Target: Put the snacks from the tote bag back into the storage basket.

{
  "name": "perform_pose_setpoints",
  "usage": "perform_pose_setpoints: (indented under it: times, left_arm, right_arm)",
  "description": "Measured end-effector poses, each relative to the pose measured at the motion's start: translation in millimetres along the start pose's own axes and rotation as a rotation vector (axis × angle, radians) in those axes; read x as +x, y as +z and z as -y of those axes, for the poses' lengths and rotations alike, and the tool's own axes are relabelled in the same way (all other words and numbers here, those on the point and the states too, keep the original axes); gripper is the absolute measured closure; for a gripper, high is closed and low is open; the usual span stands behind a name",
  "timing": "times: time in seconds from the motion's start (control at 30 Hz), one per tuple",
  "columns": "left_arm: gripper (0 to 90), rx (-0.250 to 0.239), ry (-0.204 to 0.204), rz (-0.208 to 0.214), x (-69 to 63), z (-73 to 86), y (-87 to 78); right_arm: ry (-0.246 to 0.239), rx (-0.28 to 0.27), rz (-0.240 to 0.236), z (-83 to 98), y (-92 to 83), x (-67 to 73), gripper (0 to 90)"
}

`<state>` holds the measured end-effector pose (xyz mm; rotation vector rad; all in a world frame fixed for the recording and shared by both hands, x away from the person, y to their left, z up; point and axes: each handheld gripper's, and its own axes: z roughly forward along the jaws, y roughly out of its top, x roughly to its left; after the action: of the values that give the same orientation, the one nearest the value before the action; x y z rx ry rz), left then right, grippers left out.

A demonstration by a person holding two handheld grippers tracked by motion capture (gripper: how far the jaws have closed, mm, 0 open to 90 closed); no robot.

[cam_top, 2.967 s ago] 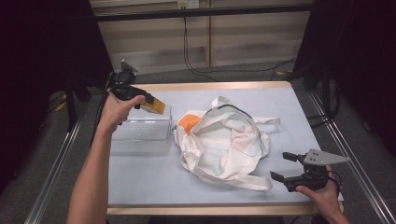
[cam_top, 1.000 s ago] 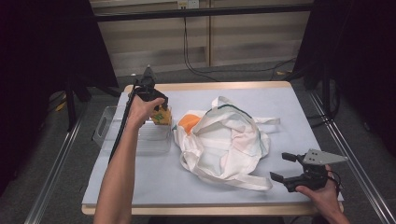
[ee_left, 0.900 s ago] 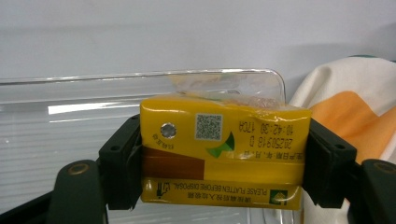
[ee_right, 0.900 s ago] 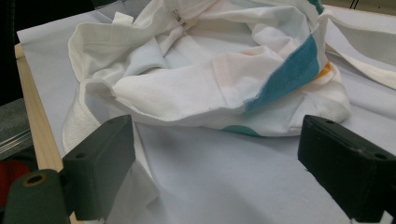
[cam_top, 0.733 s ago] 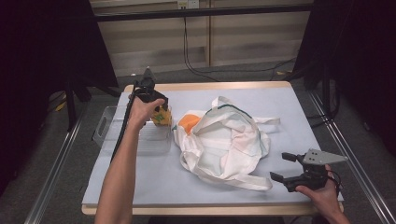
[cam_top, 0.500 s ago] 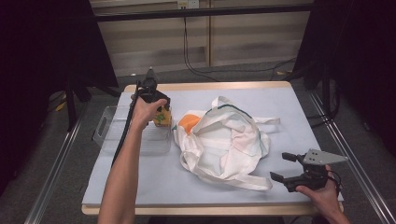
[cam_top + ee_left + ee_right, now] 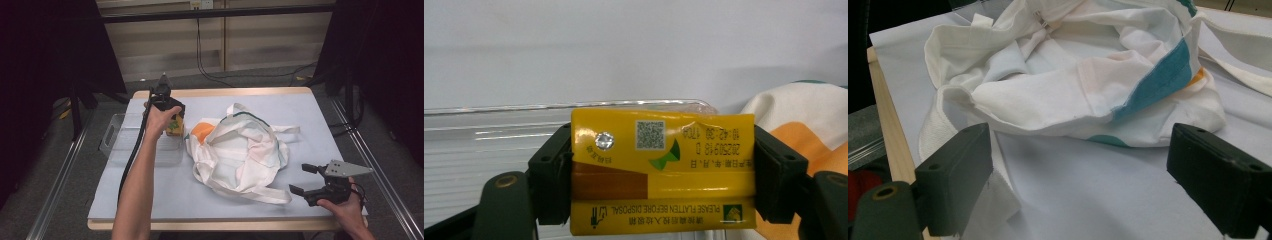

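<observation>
A yellow drink carton [image 7: 663, 172] sits clamped between the two black jaws of my left gripper [image 7: 664, 180]. From above, that left gripper [image 7: 172, 120] points down at the right end of a clear plastic bin [image 7: 125, 145], with the carton [image 7: 175, 125] just left of a white cloth tote bag [image 7: 240, 155] that has an orange patch [image 7: 202, 131]. My right gripper [image 7: 306, 179] rests near the table's front right corner, jaws wide apart and empty. The tote bag [image 7: 1073, 90], with its teal trim, lies just beyond the right gripper [image 7: 1075, 195].
The table [image 7: 150, 200] has a pale blue top with a wooden rim. The bag's long straps [image 7: 280, 130] trail toward the right. Metal rails run along both sides of the table, and dark stands rise at the back left.
The left hand carried the carton from the back left over the bin toward the bag, and in the last second edged slightly right. The right gripper stayed put.
</observation>
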<state>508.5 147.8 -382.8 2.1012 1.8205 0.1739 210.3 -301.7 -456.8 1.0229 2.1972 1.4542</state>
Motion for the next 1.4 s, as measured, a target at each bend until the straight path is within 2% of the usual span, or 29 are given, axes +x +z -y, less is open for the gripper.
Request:
perform_pose_setpoints:
  times: [0.07, 0.1, 0.13, 0.27, 0.3, 0.4, 0.47, 0.6, 0.67, 0.73, 0.77, 0.87, 0.93, 1.0, 1.07, 1.13, 1.17, 1.23, 1.27, 1.37, 1.4]
  left_arm:
    - [26.0, 0.0, 0.008, 0.0, 2.0, 0.1, 1.8]
    - [25.6, -0.003, -0.004, 0.014, 2.2, 0.8, 3.1]
    - [24.9, 0.0, 0.016, 0.024, 4.2, 1.6, 5.7]
    - [22.0, -0.01, 0.035, 0.064, 10.8, 5.2, 7.3]
    - [22.0, -0.008, 0.057, 0.059, 11.7, 5.3, 6.3]
    - [22.1, -0.023, 0.08, 0.061, 9.8, 5.8, 4.3]
    - [17.5, -0.023, 0.097, 0.07, 8.8, 5.7, 4.9]
    - [9.7, -0.041, 0.133, 0.058, 6.1, 5.8, 3.3]
    - [5.4, -0.065, 0.141, 0.044, 5.7, 6.7, 0.7]
    - [4.0, -0.077, 0.126, 0.067, 7.5, 7.0, -1.4]
    - [4.0, -0.086, 0.137, 0.083, 8.5, 7.5, -2.3]
    - [3.9, -0.134, 0.143, 0.069, 10.0, 10.5, -8.5]
    - [3.9, -0.177, 0.142, 0.096, 15.0, 14.2, -12.9]
    - [3.8, -0.19, 0.143, 0.097, 17.8, 17.3, -14.5]
    - [3.7, -0.214, 0.162, 0.111, 22.1, 21.3, -18.0]
    - [3.8, -0.26, 0.172, 0.129, 25.2, 25.8, -24.0]
    - [3.7, -0.272, 0.175, 0.127, 25.5, 26.8, -26.3]
    - [3.7, -0.283, 0.215, 0.094, 24.2, 29.5, -31.1]
    - [3.7, -0.287, 0.244, 0.099, 23.7, 31.2, -32.5]
    - [3.8, -0.339, 0.271, 0.105, 24.2, 39.3, -36.6]
    - [3.8, -0.342, 0.286, 0.107, 26.0, 42.4, -37.6]
  right_arm:
    - [0.0, 0.0, 0.001, 0.2, -0.6, 0.2, 11.0]
    - [-0.001, -0.002, -0.001, 0.3, -0.6, -0.4, 11.0]
    - [0.004, -0.001, 0.003, 0.3, -0.6, -0.4, 11.0]
    - [0.003, -0.002, 0.002, 0.3, -1.3, -0.2, 11.0]
    - [0.001, -0.003, 0.001, 0.3, -1.1, -0.4, 11.0]
    - [0.003, 0.0, 0.003, 0.1, -0.4, -1.4, 11.0]
    - [0.003, -0.001, 0.003, 0.1, -0.5, -0.9, 11.0]
    - [0.008, -0.004, 0.003, 0.4, -1.7, -0.9, 11.0]
    - [0.009, -0.005, 0.002, 0.5, -1.8, -1.2, 11.0]
    - [0.007, -0.005, 0.001, 0.5, -1.7, -1.2, 11.0]
    - [0.006, -0.006, 0.001, 0.4, -1.5, -1.3, 11.0]
    - [0.004, -0.006, 0.0, 0.3, -1.2, -1.3, 11.0]
    - [0.004, -0.006, -0.001, 0.3, -1.2, -1.1, 11.0]
    - [0.009, -0.007, 0.004, 0.2, -1.7, -0.9, 10.7]
    - [0.01, -0.007, 0.004, 0.3, -1.7, -1.3, 10.7]
    - [0.01, -0.008, 0.006, 0.3, -1.4, -1.7, 10.7]
    - [0.006, -0.007, 0.003, 0.2, -1.2, -2.0, 10.7]
    - [0.007, -0.007, 0.006, 0.1, -1.2, -1.9, 10.7]
    - [0.006, -0.01, 0.013, 0.1, -1.7, -2.0, 10.7]
    - [0.01, -0.009, 0.015, 0.3, -2.4, -1.8, 10.7]
    - [0.011, -0.009, 0.015, 0.2, -2.5, -1.6, 10.7]
